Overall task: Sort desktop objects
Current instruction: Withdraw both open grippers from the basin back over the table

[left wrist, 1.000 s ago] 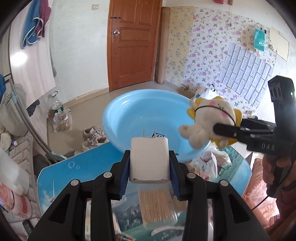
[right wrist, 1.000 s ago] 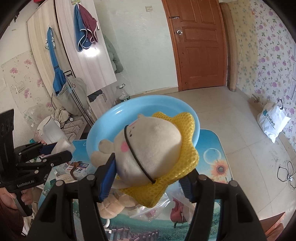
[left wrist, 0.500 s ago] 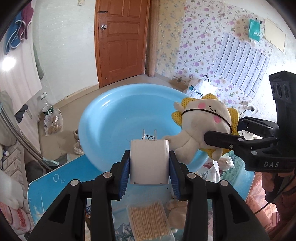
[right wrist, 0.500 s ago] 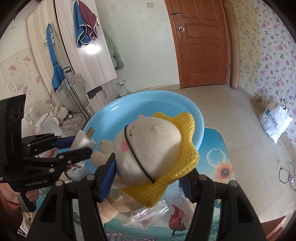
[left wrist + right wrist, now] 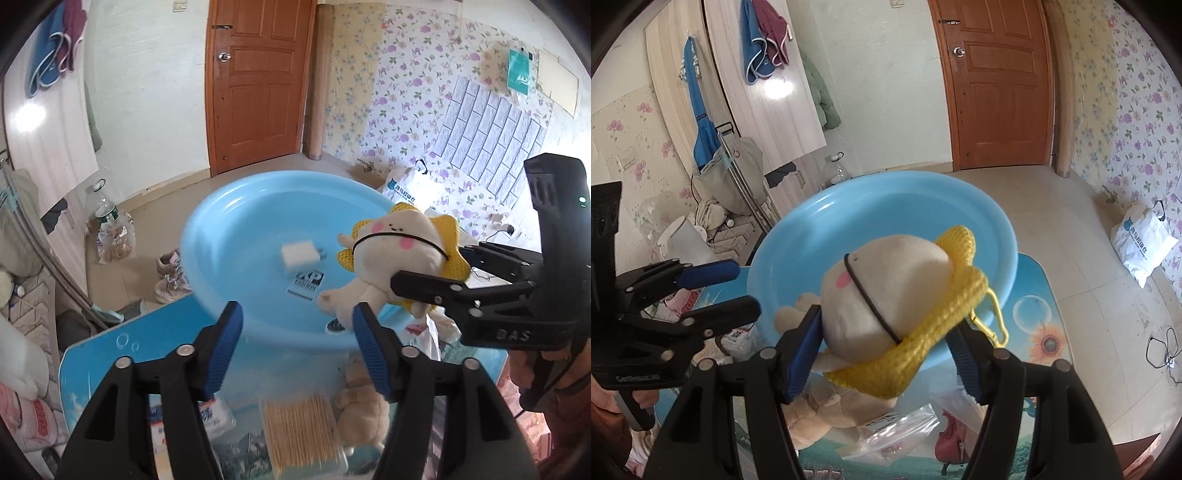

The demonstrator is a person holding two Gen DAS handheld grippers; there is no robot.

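Observation:
A white charger plug [image 5: 299, 254] lies free inside the big light-blue basin [image 5: 240, 240], beyond my left gripper [image 5: 295, 314]. That gripper's jaws are opening and nothing is between the blue pads. My right gripper [image 5: 886, 321] holds a cream plush toy with a yellow mesh collar [image 5: 886, 288] over the near rim of the basin [image 5: 886, 206]. Its jaws are opening too, the toy sags and tilts, and the pads still touch it. In the left wrist view the toy [image 5: 399, 243] hangs at the basin's right edge. The left gripper [image 5: 748, 290] shows at the left of the right wrist view.
On the blue printed tabletop [image 5: 129, 350] in front of the basin lie a clear box of wooden sticks [image 5: 303, 432], a beige plush animal [image 5: 364, 413], a tissue packet [image 5: 218, 410] and a clear zip bag [image 5: 894, 432]. A hand [image 5: 554, 369] holds the right gripper.
The left jaws have opened and the white charger has dropped from them into the basin. The plush toy has tilted and sagged between the right jaws.

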